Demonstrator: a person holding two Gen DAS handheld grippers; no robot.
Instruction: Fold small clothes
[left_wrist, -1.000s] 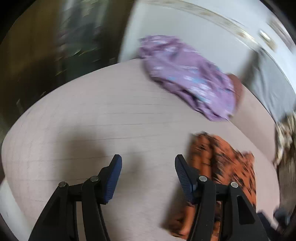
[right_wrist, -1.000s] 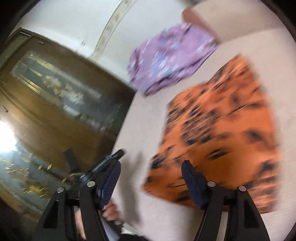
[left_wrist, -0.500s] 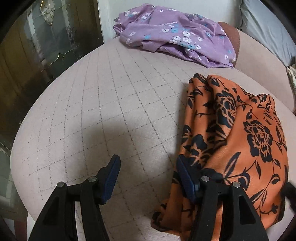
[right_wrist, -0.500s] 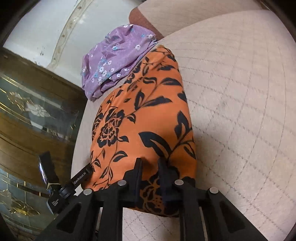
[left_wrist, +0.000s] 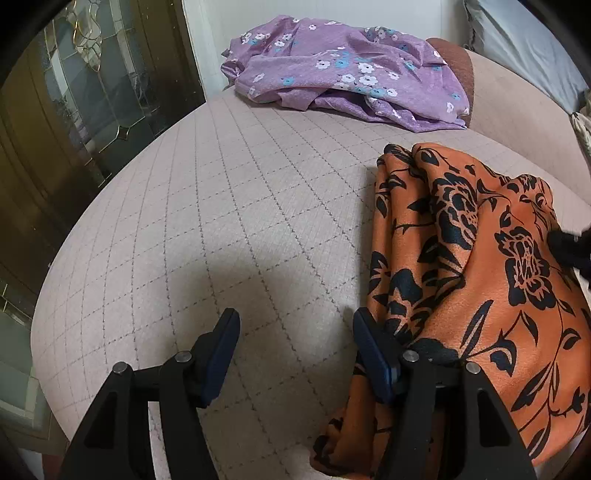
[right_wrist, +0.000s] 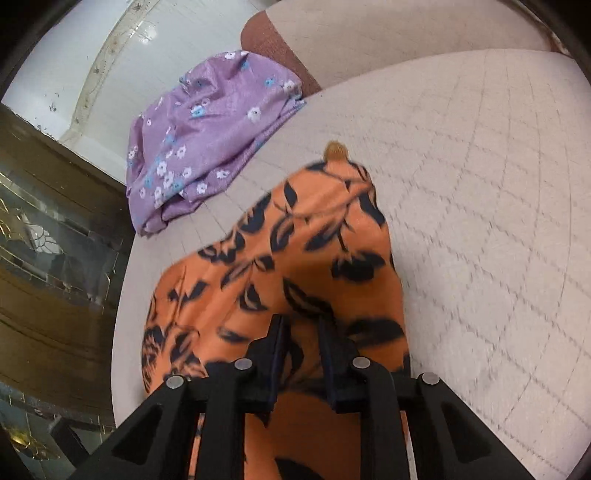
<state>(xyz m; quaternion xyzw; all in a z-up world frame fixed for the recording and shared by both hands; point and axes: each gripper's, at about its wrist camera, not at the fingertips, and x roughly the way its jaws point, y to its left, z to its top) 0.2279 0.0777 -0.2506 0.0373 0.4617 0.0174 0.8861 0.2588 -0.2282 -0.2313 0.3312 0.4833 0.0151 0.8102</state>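
Observation:
An orange garment with black flowers (left_wrist: 480, 295) lies bunched on the right of a quilted beige cushion (left_wrist: 221, 203). My left gripper (left_wrist: 295, 339) is open just over the cushion at the garment's left edge. Its right finger (left_wrist: 373, 354) touches the cloth and nothing sits between the jaws. In the right wrist view the orange garment (right_wrist: 295, 251) rises in a tented fold towards my right gripper (right_wrist: 301, 332). That gripper pinches the cloth between nearly closed pads, and its jaws are opening slightly. A crumpled purple flowered garment (left_wrist: 343, 70) (right_wrist: 207, 140) lies at the cushion's far edge.
A dark wooden door with patterned glass (left_wrist: 92, 92) (right_wrist: 44, 258) stands past the cushion's left edge. A white wall (right_wrist: 92, 48), a brown cushion end (left_wrist: 454, 59) and a grey pillow (left_wrist: 517, 44) are behind. Bare quilted surface (right_wrist: 480, 221) spreads right of the orange garment.
My right gripper came down onto the orange garment, closed on it and then pulled it up and along, bunching it. The left gripper swung down beside the cloth's edge and then held still.

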